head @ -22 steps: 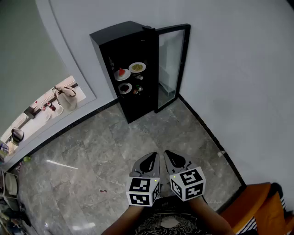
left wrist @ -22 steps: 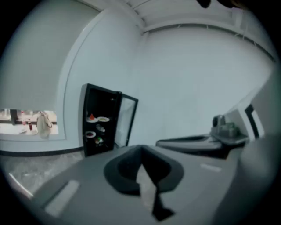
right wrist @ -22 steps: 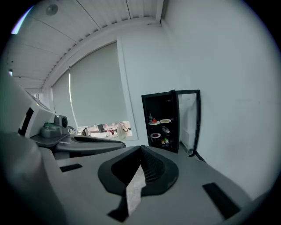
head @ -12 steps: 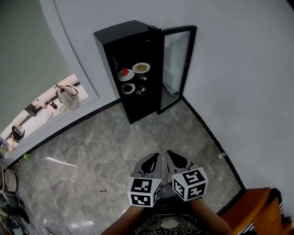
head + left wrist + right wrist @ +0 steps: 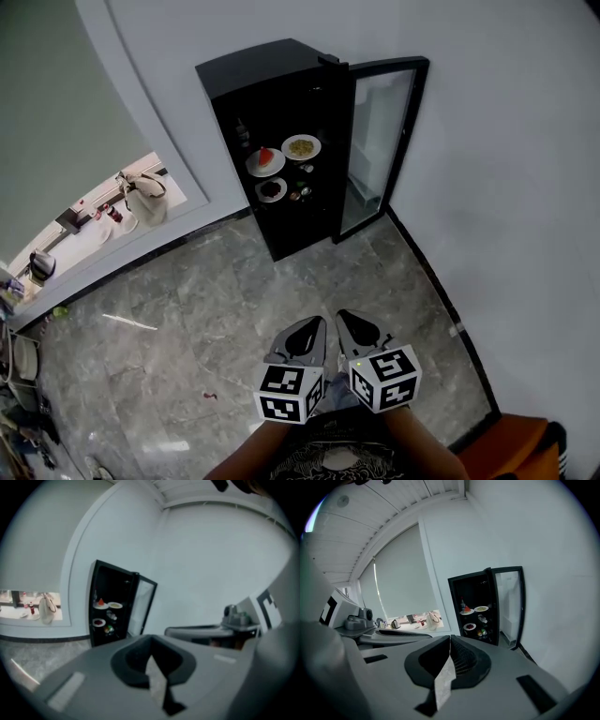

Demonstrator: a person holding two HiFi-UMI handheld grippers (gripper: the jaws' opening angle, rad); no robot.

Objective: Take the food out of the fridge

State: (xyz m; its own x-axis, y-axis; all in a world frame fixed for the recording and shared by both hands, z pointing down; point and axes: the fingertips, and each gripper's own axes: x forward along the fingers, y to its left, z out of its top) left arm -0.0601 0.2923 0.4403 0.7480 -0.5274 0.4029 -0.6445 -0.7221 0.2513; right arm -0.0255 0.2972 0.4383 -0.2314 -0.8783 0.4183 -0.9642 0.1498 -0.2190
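Two grippers: we hold the left gripper [image 5: 307, 328] and the right gripper [image 5: 349, 324] side by side, low over the floor [image 5: 187, 300], well apart from the fridge [image 5: 281, 84].
Jaws: both pairs are pressed together, and nothing is between them.
Food: it is still inside the fridge. A plate with red food [image 5: 265, 161] and a plate with yellow food [image 5: 302, 147] are on an upper shelf, and a dark plate [image 5: 271, 190] is below them, beside some small items we cannot identify.
Door: the door [image 5: 380, 141] stands open at the right, so the shelves are free to reach.
Risk: we think a plate could tip or slide off if the jaws take only its thin rim. If we arrive with the jaws together, they could push a plate deeper or into its neighbour.
Change: in the head view the fridge now sits more to the right and looks a little larger. Our grippers keep the same place and the same closed jaws.
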